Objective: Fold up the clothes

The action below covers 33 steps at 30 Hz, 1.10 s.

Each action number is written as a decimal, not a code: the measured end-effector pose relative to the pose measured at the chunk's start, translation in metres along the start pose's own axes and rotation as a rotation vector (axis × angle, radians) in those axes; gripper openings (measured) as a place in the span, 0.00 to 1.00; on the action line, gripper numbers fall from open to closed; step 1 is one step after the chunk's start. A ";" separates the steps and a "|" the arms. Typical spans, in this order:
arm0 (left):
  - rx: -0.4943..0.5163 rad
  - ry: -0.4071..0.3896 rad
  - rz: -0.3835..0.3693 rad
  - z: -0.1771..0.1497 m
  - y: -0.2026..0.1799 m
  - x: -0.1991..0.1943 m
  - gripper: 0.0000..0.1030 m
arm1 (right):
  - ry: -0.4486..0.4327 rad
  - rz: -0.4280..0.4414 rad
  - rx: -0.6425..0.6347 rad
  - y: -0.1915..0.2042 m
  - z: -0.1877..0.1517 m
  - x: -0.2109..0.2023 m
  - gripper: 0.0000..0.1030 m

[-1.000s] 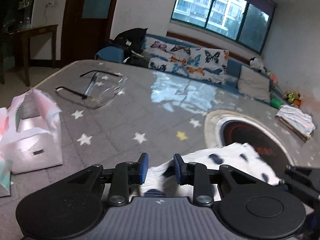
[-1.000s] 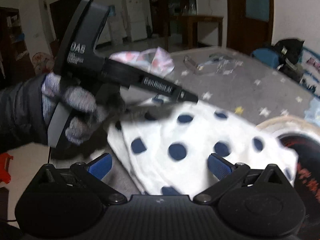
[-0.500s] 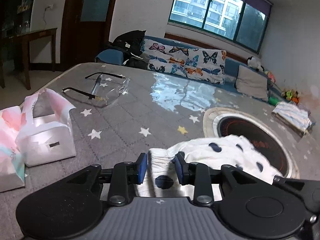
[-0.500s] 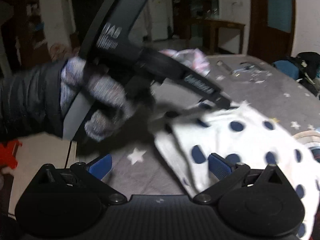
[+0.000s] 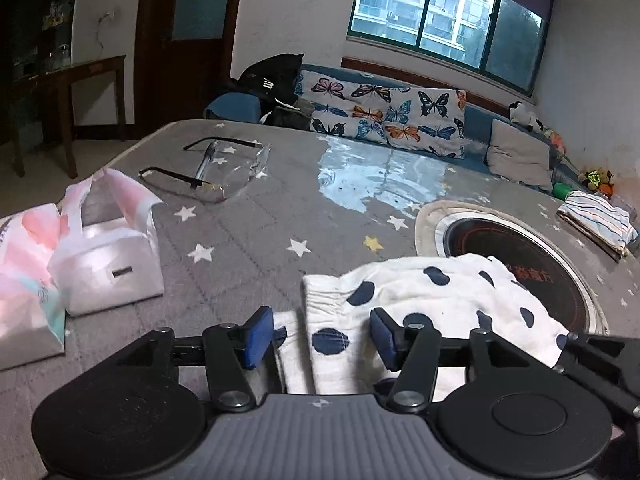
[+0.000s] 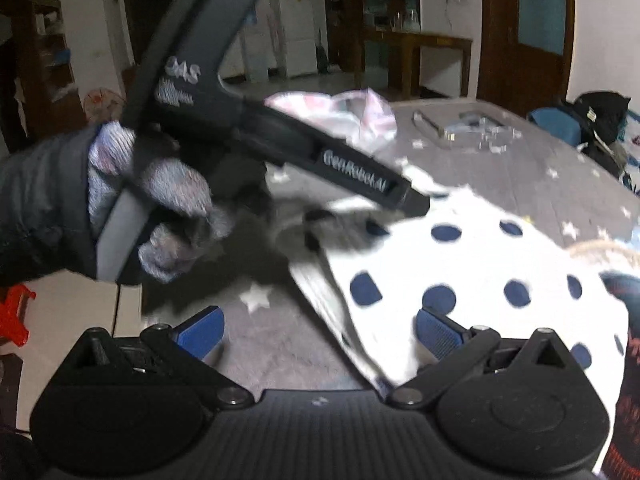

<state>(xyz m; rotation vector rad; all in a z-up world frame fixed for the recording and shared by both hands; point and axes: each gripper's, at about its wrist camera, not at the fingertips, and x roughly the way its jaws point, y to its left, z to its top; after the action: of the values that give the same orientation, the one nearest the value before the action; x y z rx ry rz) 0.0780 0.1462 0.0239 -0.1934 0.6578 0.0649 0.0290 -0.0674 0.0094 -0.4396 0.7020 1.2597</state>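
Observation:
A white garment with navy dots (image 5: 432,304) lies folded on the grey star-patterned table cover (image 5: 248,240). My left gripper (image 5: 320,338) is open, its blue pads on either side of the garment's near waistband edge. In the right wrist view the garment (image 6: 480,264) spreads to the right. My right gripper (image 6: 318,332) is open wide over the garment's near corner. The left gripper's black body (image 6: 280,140), held by a gloved hand (image 6: 160,208), reaches to the garment's far edge.
Clear safety glasses (image 5: 216,176) lie at the back left. Pink-white tissue packs (image 5: 108,256) stand at the left. A round dark hotplate (image 5: 516,256) sits under the garment's right side. A folded striped cloth (image 5: 596,224) lies far right. A sofa with butterfly cushions (image 5: 384,112) is behind.
My left gripper has opened and let go of the garment's waistband edge. The garment now lies lower and flatter on the table. My right gripper stays open.

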 end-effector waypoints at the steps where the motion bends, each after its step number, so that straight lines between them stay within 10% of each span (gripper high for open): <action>1: -0.002 0.001 0.004 -0.001 0.000 -0.001 0.60 | 0.002 0.002 -0.009 0.002 -0.001 -0.001 1.00; 33: 0.005 -0.005 0.099 -0.035 -0.036 -0.061 1.00 | 0.025 -0.253 0.294 -0.026 -0.038 -0.049 1.00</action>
<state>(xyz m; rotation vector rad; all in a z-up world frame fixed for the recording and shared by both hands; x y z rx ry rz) 0.0132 0.1039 0.0393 -0.1558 0.6618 0.1584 0.0382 -0.1339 0.0139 -0.2912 0.8115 0.8983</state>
